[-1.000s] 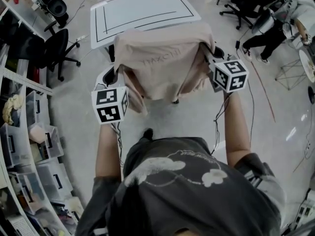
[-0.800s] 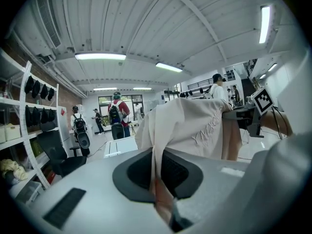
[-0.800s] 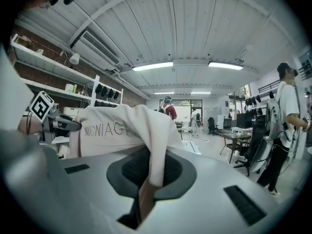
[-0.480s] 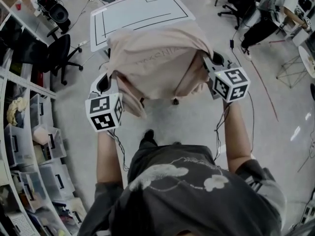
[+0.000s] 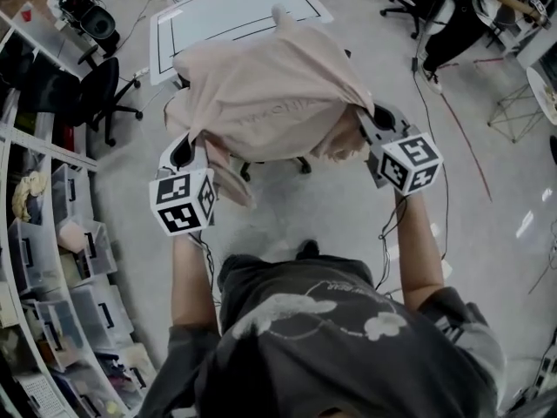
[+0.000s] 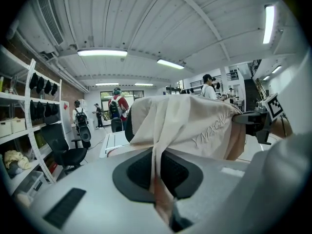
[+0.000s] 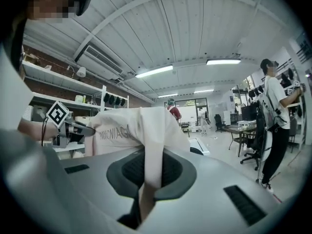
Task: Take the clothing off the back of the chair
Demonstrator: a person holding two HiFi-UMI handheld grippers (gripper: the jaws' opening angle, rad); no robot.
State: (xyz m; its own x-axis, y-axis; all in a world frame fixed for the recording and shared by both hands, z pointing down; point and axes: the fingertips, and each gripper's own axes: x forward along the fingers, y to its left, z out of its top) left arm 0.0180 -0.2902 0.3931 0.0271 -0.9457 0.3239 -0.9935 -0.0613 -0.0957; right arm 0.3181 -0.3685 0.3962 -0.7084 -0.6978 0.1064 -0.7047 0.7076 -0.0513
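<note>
Grey floor (image 5: 331,207), shelving (image 5: 52,259), white table (image 5: 218,16)

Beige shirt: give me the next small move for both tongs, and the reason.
Probably draw both toward the person and slightly up, together. The left tongs and right tongs are each shut on an edge of the beige shirt, stretched between them, yet the base of the chair shows right beneath it, so the cloth may not have cleared the chair.

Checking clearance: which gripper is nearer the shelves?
Left. The left gripper holds the shirt on the side toward the shelves; the right gripper holds its far side.
</note>
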